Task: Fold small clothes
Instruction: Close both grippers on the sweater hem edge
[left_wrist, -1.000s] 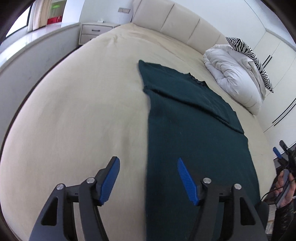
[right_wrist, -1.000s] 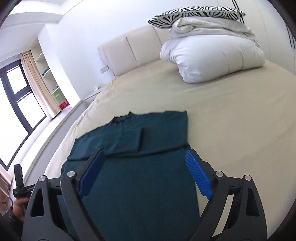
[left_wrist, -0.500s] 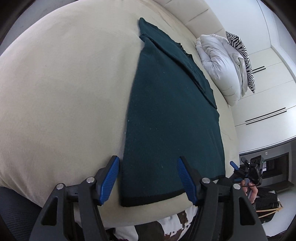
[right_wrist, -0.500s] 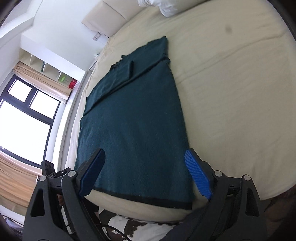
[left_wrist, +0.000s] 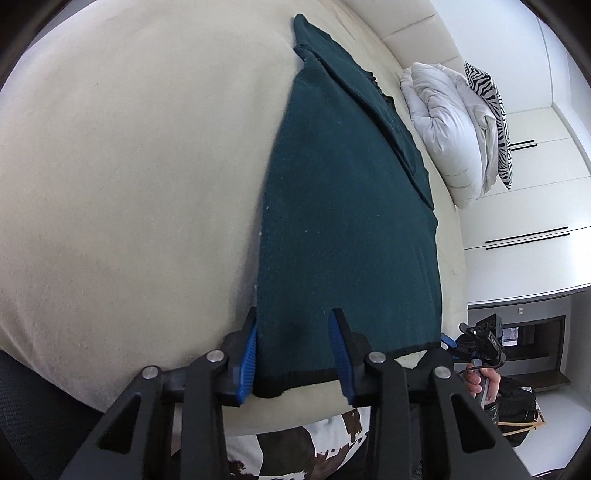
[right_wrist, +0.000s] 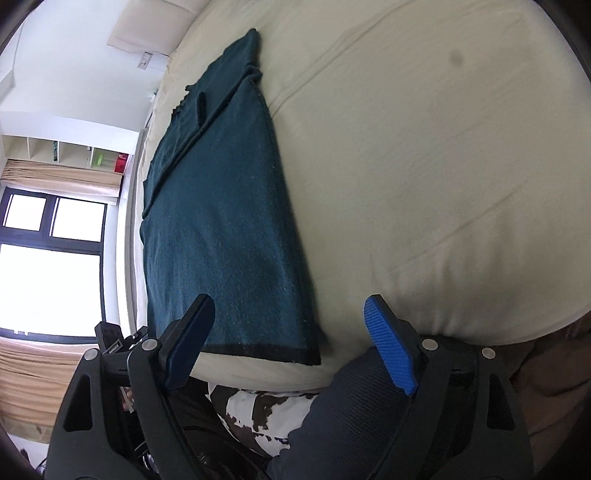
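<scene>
duvet (left_wrist: 448, 136) and zebra pillow (left_wrist: 491, 110) lie beyond green garment (left_wrist: 343, 206).

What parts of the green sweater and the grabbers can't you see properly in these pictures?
- Green sweater: its underside lies against the bed in both views.
- Left gripper: jaws closing round the hem corner; left wrist view doesn't show whether the pads press yet.
- Right gripper: in the left wrist view, only a small part shows, at the right edge.
- Sleeves: folded over; their ends are too small at the far end.
</scene>
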